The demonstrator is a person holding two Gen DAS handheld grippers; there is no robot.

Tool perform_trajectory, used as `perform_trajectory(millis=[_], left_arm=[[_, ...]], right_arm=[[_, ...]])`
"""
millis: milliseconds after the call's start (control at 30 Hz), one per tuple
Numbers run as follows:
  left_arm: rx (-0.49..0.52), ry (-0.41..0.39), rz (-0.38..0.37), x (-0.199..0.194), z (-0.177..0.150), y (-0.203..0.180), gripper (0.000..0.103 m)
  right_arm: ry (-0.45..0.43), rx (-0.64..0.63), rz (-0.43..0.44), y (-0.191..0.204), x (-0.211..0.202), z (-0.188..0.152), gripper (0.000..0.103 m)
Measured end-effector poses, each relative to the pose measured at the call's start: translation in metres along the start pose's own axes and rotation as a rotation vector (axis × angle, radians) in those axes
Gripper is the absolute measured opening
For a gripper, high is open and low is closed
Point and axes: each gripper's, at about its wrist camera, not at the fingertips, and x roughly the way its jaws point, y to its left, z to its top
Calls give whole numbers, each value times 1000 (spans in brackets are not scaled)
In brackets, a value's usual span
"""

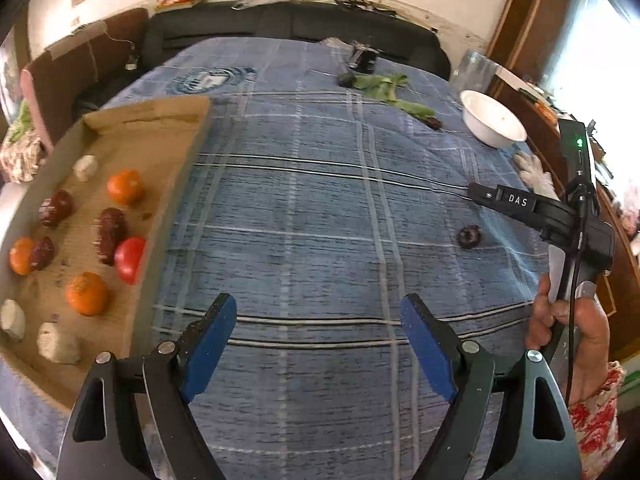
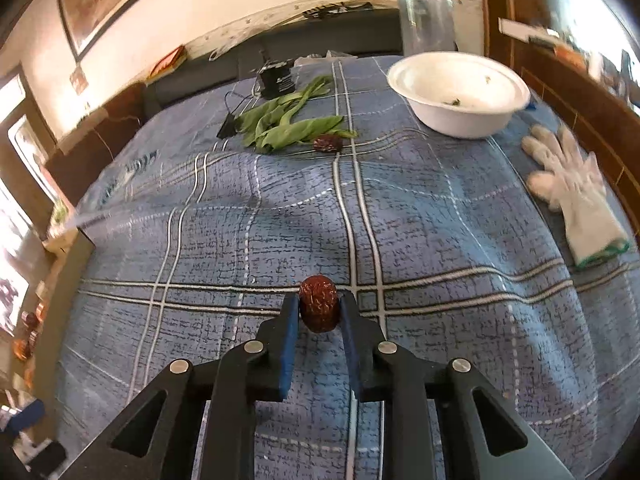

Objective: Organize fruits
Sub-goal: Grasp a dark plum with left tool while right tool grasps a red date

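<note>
My right gripper is shut on a wrinkled red date and holds it over the blue plaid cloth. The same date shows in the left wrist view, below the right gripper's body. My left gripper is open and empty above the cloth, right of a cardboard tray. The tray holds oranges, a red tomato, several dates and pale lumps. Another date lies by the green leaves.
A white bowl stands at the far right of the cloth, with a clear glass behind it. A white glove lies on the right. A black clip and a small black device lie beyond the leaves.
</note>
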Motion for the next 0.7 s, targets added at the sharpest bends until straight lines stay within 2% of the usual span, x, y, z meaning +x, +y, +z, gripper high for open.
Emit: perform_trajectory(millis=[67, 167, 367, 500, 567, 700], left_arm=[[11, 27, -33, 10, 3, -10, 83], [24, 53, -79, 22, 8, -28, 83], [108, 63, -116, 50, 30, -75, 82], [172, 49, -117, 69, 42, -97, 78], [200, 51, -120, 79, 46, -104, 74], [221, 63, -121, 93, 51, -112, 73]], right_arm=[[6, 39, 55, -8, -3, 1, 22], [17, 140, 198, -27, -7, 5, 23], [66, 315, 407, -56, -1, 5, 23], [88, 392, 471, -67, 4, 4, 23], [88, 400, 475, -68, 6, 4, 23], [85, 382, 479, -63, 3, 7, 23]])
